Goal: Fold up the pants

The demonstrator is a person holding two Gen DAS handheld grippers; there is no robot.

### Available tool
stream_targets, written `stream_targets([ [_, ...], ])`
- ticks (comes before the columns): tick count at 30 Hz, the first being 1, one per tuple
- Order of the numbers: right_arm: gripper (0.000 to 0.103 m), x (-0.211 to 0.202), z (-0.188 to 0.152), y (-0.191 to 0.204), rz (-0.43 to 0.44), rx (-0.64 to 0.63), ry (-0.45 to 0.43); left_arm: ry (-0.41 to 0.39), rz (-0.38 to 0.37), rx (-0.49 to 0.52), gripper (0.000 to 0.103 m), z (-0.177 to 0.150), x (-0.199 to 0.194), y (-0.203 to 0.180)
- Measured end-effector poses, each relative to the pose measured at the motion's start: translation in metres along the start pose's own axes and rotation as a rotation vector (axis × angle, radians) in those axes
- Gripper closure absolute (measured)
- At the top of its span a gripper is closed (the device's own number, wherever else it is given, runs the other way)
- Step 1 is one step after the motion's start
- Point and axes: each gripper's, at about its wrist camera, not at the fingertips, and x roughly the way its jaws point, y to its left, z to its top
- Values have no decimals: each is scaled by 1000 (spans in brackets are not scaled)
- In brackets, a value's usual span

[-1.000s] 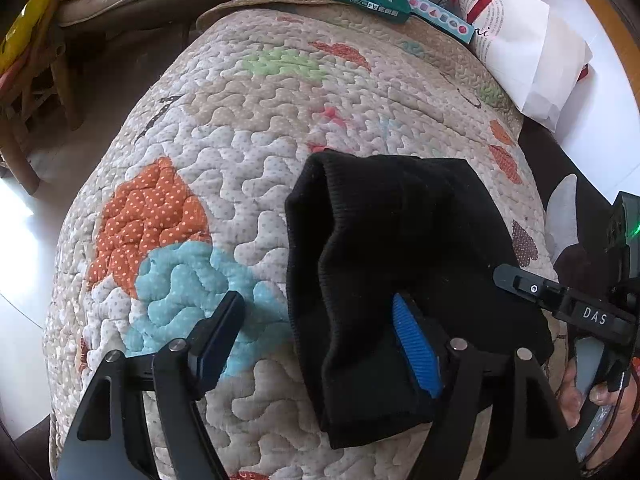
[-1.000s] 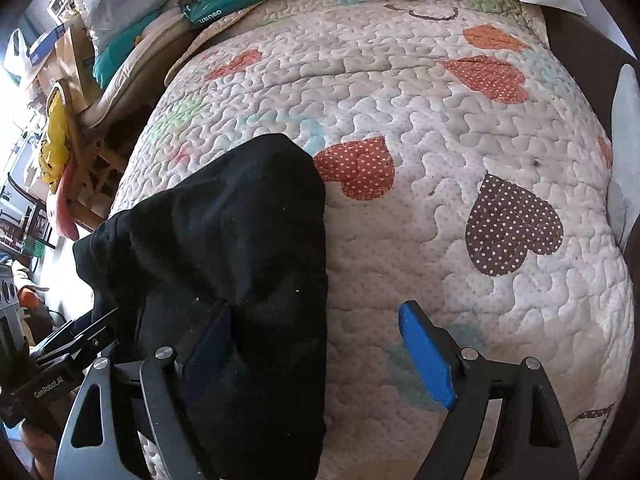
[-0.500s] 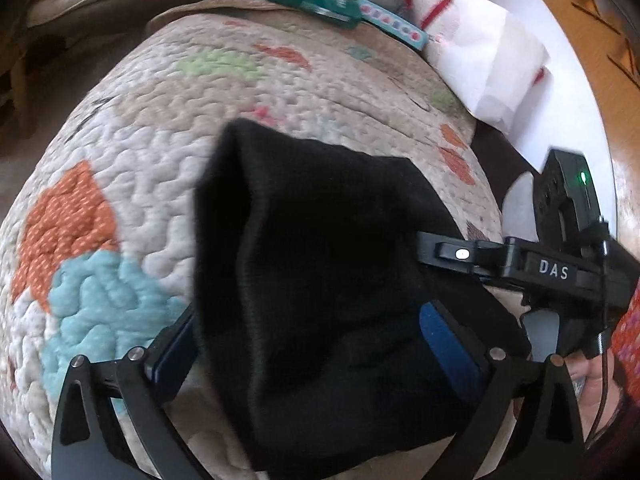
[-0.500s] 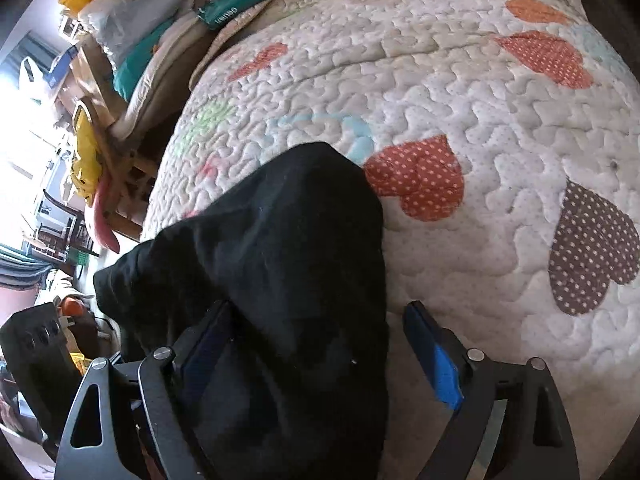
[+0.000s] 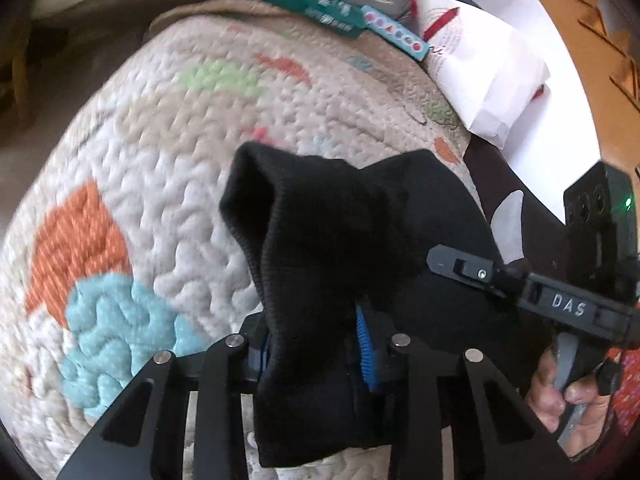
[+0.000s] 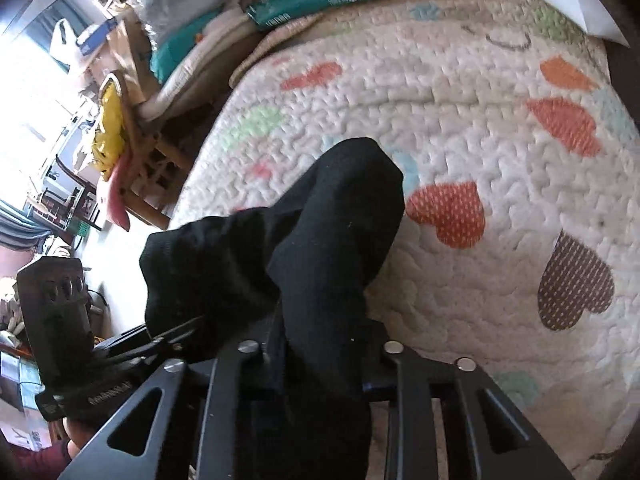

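The black pants (image 5: 332,248) lie bunched on a quilted bedspread with coloured hearts (image 5: 168,128). My left gripper (image 5: 316,344) is shut on the near left edge of the pants, cloth pinched between its blue pads. My right gripper (image 6: 324,356) is shut on the near right edge of the pants (image 6: 332,220), and the cloth rises in a fold in front of it. The right gripper's body shows at the right of the left wrist view (image 5: 532,292). The left gripper's body shows at the lower left of the right wrist view (image 6: 60,320).
A green box (image 5: 296,0) and a white paper bag (image 5: 480,64) lie at the far end of the bed. A wooden chair with cushions and clutter (image 6: 132,120) stands beside the bed's left side. The quilt (image 6: 480,120) spreads wide to the right.
Both grippers were open around the near edge of the pants and have shut on it. The cloth has lifted and bunched between them.
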Motion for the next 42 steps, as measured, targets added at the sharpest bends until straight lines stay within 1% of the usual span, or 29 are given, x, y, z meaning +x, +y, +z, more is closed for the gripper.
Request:
stream_targets([
  [2, 80, -10, 7, 6, 14, -4, -29, -13, 1, 10, 72, 8, -4, -5],
  [6, 81, -29, 22, 13, 33, -19, -82, -32, -24, -23, 72, 27, -7, -3],
  [8, 81, -34, 28, 15, 32, -31, -93, -36, -25, -32, 72, 34, -4, -3],
  [16, 81, -31, 43, 4, -40, -48, -117, -10, 21, -2, 73, 58, 27, -17],
  [22, 81, -29, 62, -14, -54, -32, -139, -10, 46, 22, 73, 81, 45, -26],
  [31, 81, -18, 87, -35, -67, -20, -146, 2, 88, 54, 73, 106, 69, -33],
  [37, 81, -5, 92, -46, -73, -14, -128, 24, 119, 60, 74, 106, 85, -35],
  [42, 81, 5, 92, -57, -76, -2, -111, 29, 125, 53, 74, 107, 92, -33],
])
